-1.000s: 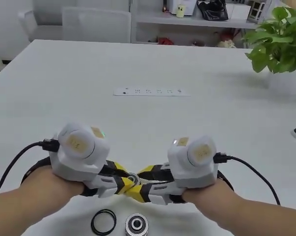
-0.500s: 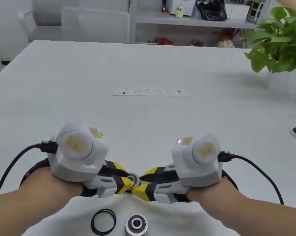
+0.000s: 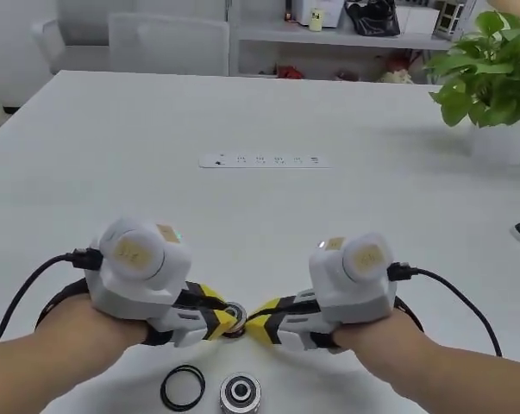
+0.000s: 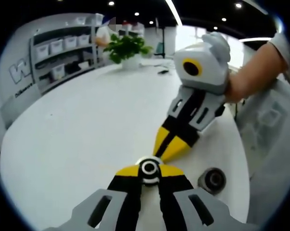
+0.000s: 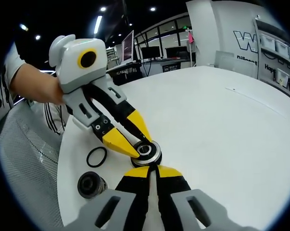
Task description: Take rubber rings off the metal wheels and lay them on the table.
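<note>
Table wide open ahead; work sits at its near edge. My left gripper pinches a wheel. Right gripper, jaws pressed together, tip at the rim, has backed off rightward since a second ago. Ring and second wheel lie nearer me.

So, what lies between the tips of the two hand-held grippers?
A small metal wheel, clamped in the left hand-held gripper; the right hand-held gripper meets its rim. Both gripper views show it.
</note>
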`<act>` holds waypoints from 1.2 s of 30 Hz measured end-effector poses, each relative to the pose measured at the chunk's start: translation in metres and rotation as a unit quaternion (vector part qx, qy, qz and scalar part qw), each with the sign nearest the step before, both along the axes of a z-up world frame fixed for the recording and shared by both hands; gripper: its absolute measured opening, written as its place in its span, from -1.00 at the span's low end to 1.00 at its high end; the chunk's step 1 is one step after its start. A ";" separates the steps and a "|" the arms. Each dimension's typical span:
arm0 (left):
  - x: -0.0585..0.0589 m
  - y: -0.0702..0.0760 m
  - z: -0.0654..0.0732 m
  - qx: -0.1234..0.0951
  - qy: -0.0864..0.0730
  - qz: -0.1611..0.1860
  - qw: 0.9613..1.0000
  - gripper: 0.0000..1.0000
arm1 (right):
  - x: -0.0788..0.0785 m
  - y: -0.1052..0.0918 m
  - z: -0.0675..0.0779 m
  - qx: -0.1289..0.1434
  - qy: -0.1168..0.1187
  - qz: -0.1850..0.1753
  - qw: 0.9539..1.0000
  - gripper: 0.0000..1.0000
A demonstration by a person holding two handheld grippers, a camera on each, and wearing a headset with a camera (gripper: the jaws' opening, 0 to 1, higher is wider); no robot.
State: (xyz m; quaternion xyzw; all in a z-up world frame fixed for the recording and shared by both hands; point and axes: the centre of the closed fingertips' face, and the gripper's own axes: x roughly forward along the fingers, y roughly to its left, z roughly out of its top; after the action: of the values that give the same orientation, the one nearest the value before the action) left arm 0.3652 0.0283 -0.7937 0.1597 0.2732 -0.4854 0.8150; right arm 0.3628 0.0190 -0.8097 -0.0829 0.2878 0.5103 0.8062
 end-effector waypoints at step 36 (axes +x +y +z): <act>-0.002 -0.002 0.000 0.008 -0.006 0.005 1.000 -0.75 | 0.009 -0.002 0.025 0.093 0.051 -0.031 0.994 -1.00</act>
State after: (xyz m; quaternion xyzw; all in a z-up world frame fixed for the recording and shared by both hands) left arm 0.3630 0.0267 -0.7940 0.1676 0.2729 -0.4780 0.8179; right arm 0.3715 0.0169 -0.7845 0.0281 0.2823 0.5133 0.8100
